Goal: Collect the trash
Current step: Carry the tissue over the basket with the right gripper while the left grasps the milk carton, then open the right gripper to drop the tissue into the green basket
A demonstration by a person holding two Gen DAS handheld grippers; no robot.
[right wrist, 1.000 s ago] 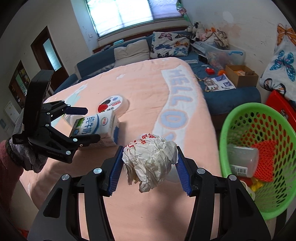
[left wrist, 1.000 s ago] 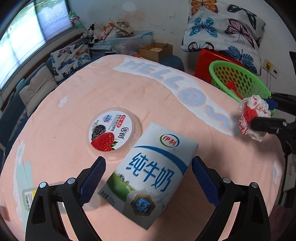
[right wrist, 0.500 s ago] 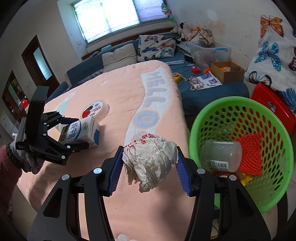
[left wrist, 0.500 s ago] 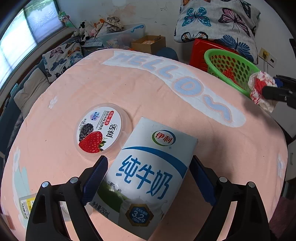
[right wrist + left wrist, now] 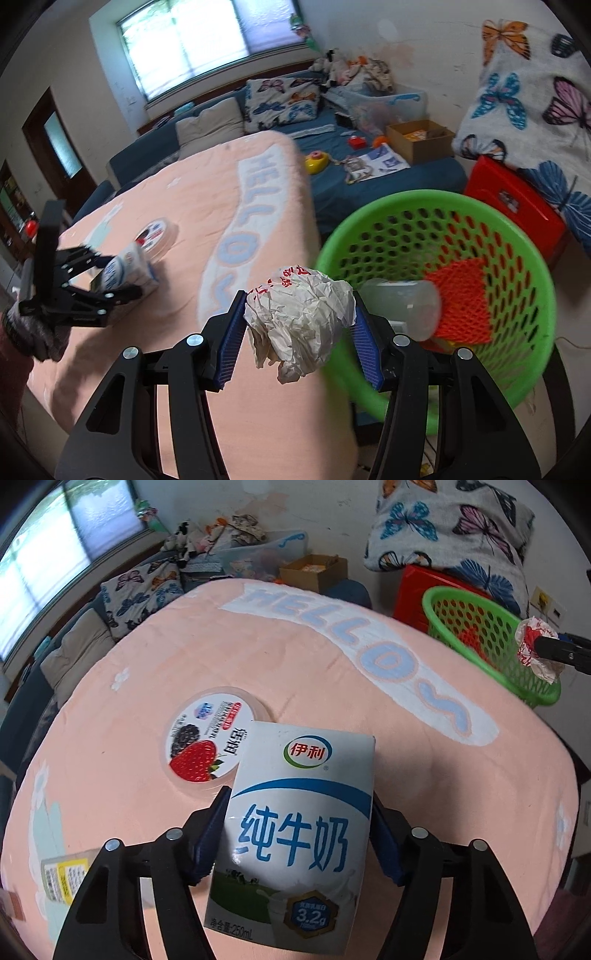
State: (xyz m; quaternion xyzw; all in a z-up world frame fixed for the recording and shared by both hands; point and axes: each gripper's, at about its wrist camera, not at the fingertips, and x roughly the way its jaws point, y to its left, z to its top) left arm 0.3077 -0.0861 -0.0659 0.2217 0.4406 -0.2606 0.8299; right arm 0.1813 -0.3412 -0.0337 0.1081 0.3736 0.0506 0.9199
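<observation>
A white and blue milk carton [image 5: 306,775] lies on the peach blanket [image 5: 147,672]. My left gripper [image 5: 299,805] straddles it; its jaws are closing and the blue pads [image 5: 212,830] sit against the carton's two sides. The right wrist view shows the carton [image 5: 127,267] tilted in that gripper [image 5: 110,275], which a gloved hand holds. My right gripper [image 5: 297,314] is shut on a crumpled white paper wad [image 5: 299,321] and hovers at the near rim of the green basket [image 5: 532,280]. The wad [image 5: 532,646] also shows at the far right of the left wrist view.
A round berry-printed yogurt tub [image 5: 207,742] lies just beyond the carton. A labelled item [image 5: 62,875] lies at the blanket's left edge. In the basket [image 5: 461,594] are a clear plastic bottle [image 5: 402,306] and orange netting [image 5: 461,295]. A red box [image 5: 517,203] stands behind it.
The left jaws have narrowed onto the carton's sides and the carton now lines up between them. The right gripper has carried the paper wad sideways from over the blanket to the basket's rim.
</observation>
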